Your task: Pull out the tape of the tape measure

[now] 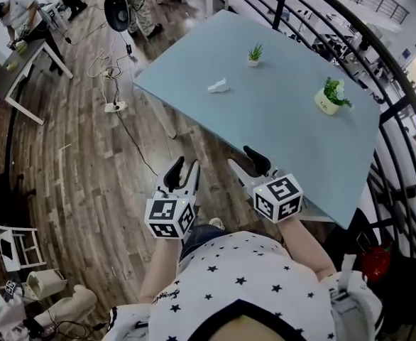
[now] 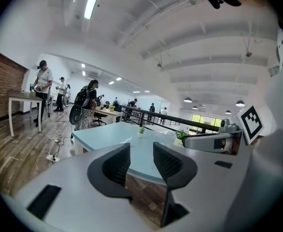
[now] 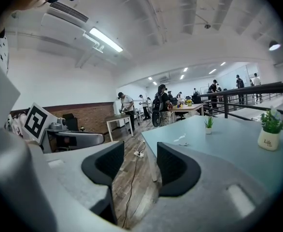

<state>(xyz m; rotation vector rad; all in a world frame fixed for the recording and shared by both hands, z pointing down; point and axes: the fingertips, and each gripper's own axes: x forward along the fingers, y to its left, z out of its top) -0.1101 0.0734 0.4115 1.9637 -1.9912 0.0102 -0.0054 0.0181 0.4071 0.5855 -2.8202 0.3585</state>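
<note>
While the left tool (image 1: 184, 170) and the right tool (image 1: 249, 163) were held wide and empty, the small white object (image 1: 219, 86) on the pale-blue rectangular counter (image 1: 279, 119) could be knocked aside by a hasty reach.

I see bright, even light from ceiling lamps (image 3: 105, 40). My gripper views bend strongly at the edges, with black corners.

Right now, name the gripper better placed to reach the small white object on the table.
Right, narrowly: right gripper sits at the table edge facing the white object; left gripper is over floor. Both open, empty.
</note>
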